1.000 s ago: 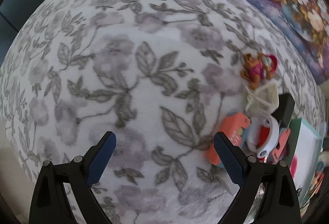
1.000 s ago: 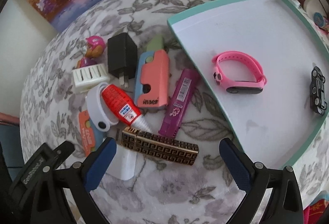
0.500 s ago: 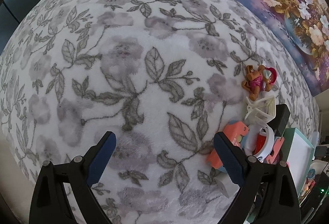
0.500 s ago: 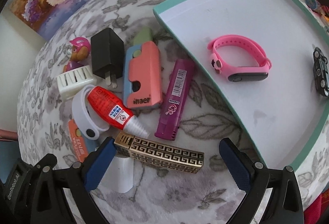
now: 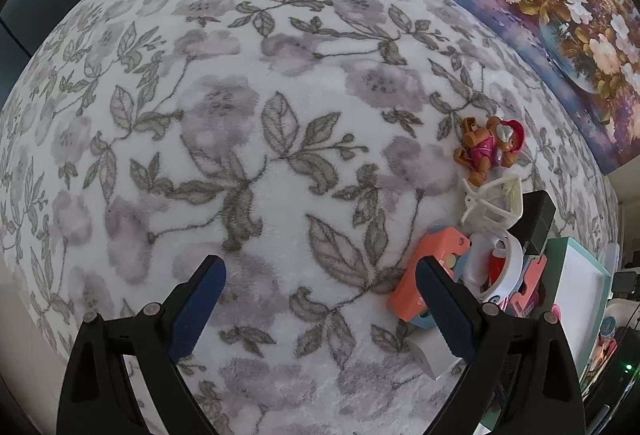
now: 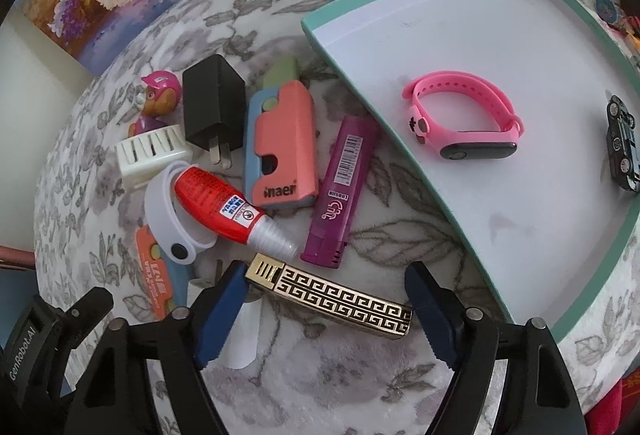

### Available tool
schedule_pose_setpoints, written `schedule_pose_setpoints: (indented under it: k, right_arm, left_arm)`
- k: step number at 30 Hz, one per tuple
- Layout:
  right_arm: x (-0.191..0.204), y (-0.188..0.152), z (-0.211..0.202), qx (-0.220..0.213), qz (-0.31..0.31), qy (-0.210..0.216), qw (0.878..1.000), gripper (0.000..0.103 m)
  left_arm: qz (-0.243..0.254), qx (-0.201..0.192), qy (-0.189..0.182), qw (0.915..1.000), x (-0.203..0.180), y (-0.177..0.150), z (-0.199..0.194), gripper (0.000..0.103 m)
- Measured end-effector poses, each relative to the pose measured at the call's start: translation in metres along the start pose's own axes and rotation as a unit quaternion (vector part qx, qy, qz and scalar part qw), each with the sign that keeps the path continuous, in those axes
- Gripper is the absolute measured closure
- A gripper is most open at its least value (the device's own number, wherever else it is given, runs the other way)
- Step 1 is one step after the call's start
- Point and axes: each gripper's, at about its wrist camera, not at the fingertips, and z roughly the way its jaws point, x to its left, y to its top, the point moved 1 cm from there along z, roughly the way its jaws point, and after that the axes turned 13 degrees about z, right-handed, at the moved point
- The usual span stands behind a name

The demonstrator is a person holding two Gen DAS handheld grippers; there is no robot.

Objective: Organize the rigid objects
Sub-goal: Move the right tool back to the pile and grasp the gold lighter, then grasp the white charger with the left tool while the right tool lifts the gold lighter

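Observation:
In the right wrist view my right gripper [image 6: 328, 307] is open, its fingers either side of a gold patterned lighter [image 6: 336, 295] lying on the floral cloth. Beyond it lie a purple lighter [image 6: 340, 191], a red glue bottle [image 6: 228, 207] in a white band [image 6: 160, 211], a coral and blue cutter [image 6: 282, 151], a black charger [image 6: 214, 103], a white clip [image 6: 152, 153] and a toy pup [image 6: 158, 99]. A teal-rimmed white tray [image 6: 460, 211] at right holds a pink watch band [image 6: 464, 115] and a black toy car [image 6: 620, 143]. My left gripper [image 5: 320, 307] is open and empty over bare cloth, left of the pile.
A flower painting [image 5: 540, 7] leans along the back edge. In the left wrist view the toy pup [image 5: 488, 149], white clip [image 5: 494, 205] and an orange cutter [image 5: 424, 275] lie at right, with the tray [image 5: 580, 291] behind. My left gripper's body [image 6: 36, 339] shows at lower left.
My right gripper has moved forward and down, so the gold lighter now lies between its fingers. My left gripper has drifted back slightly, staying open.

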Motion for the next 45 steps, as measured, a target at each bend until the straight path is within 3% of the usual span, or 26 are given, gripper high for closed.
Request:
schedule_pose_setpoints:
  k: [6, 12, 21, 29, 39, 45]
  right_arm:
    - [-0.007, 0.002, 0.000, 0.014, -0.006, -0.020, 1.000, 0.020]
    - [-0.012, -0.004, 0.002, 0.024, -0.016, -0.040, 0.999, 0.014]
    - [-0.015, -0.009, 0.001, 0.033, -0.027, -0.043, 0.998, 0.019]
    - [-0.026, -0.011, -0.011, 0.040, -0.020, -0.016, 0.999, 0.019]
    - [-0.037, 0.010, -0.054, -0.001, -0.017, 0.023, 1.000, 0.020]
    - [-0.042, 0.024, -0.090, -0.054, -0.027, 0.027, 0.998, 0.020]
  left_arm:
    - [0.001, -0.004, 0.000, 1.0000, 0.001, 0.000, -0.002, 0.007]
    - [0.002, -0.004, -0.005, 1.0000, 0.001, -0.001, -0.003, 0.007]
    - [0.005, -0.006, -0.006, 1.0000, -0.001, -0.001, -0.005, 0.007]
    - [0.015, -0.005, -0.008, 0.9998, -0.003, 0.000, -0.005, 0.007]
    - [0.038, 0.005, -0.029, 0.9989, -0.015, -0.001, -0.002, 0.007]
    - [0.071, 0.018, -0.034, 0.9968, -0.036, -0.005, 0.003, 0.007]
